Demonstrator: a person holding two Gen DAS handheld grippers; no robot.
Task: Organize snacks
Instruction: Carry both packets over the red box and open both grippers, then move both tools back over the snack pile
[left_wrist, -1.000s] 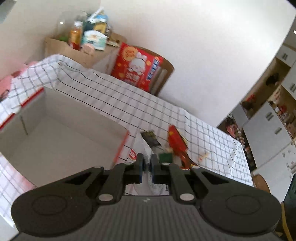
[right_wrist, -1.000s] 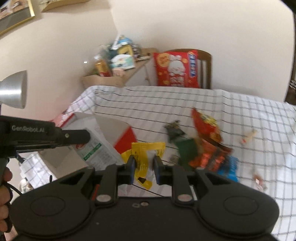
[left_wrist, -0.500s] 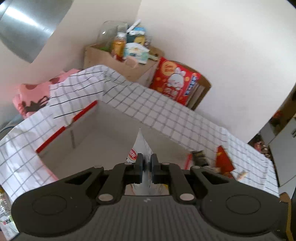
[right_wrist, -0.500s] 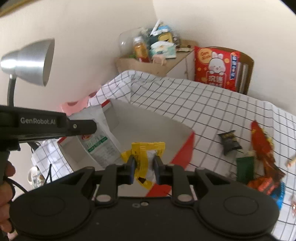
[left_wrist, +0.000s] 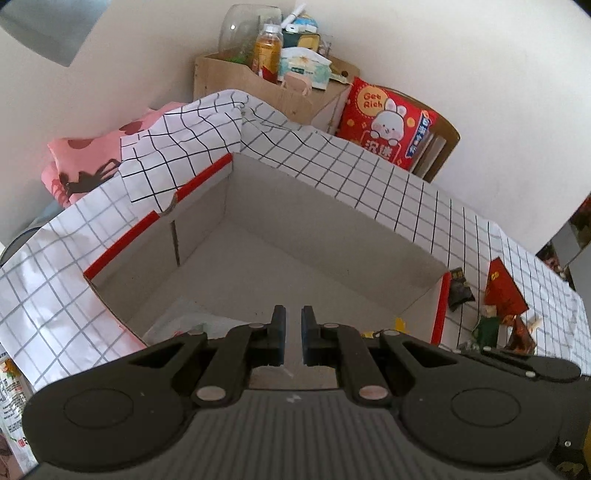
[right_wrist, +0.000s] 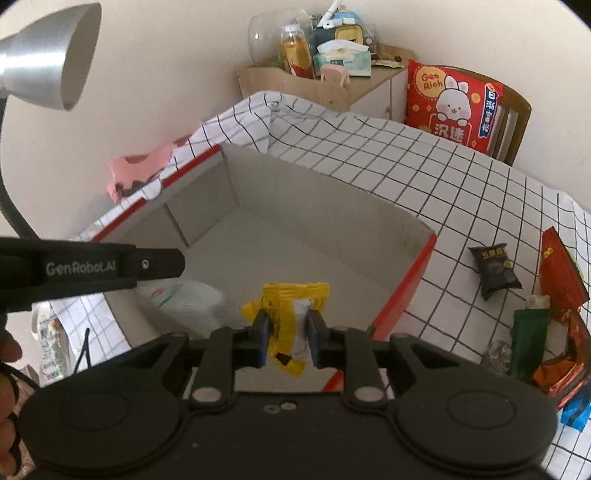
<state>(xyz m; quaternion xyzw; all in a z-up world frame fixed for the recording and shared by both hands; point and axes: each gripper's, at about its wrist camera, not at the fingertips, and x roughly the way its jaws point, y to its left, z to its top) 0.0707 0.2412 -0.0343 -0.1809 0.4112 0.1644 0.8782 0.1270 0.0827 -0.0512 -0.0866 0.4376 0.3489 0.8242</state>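
Left wrist view: your left gripper (left_wrist: 292, 332) points down into the cardboard box (left_wrist: 441, 306), jaws nearly together with nothing visible between them. The white packet (left_wrist: 177, 326) lies flat on the box floor, below and to the left of the fingers. Half a second ago it stood upright in those jaws, so it is out of them now.

Right wrist view: your right gripper (right_wrist: 287, 332) is clamped on the yellow packet (right_wrist: 291, 299), whose long axis runs straight out along the fingers. The packet hangs over the near part of the box floor, just right of the white packet and inside the red rim. A second ago it hung over the tablecloth, short of the box. A release here should probably land it inside. The black packet (right_wrist: 496, 269) and other snacks wait on the table nearer this hand
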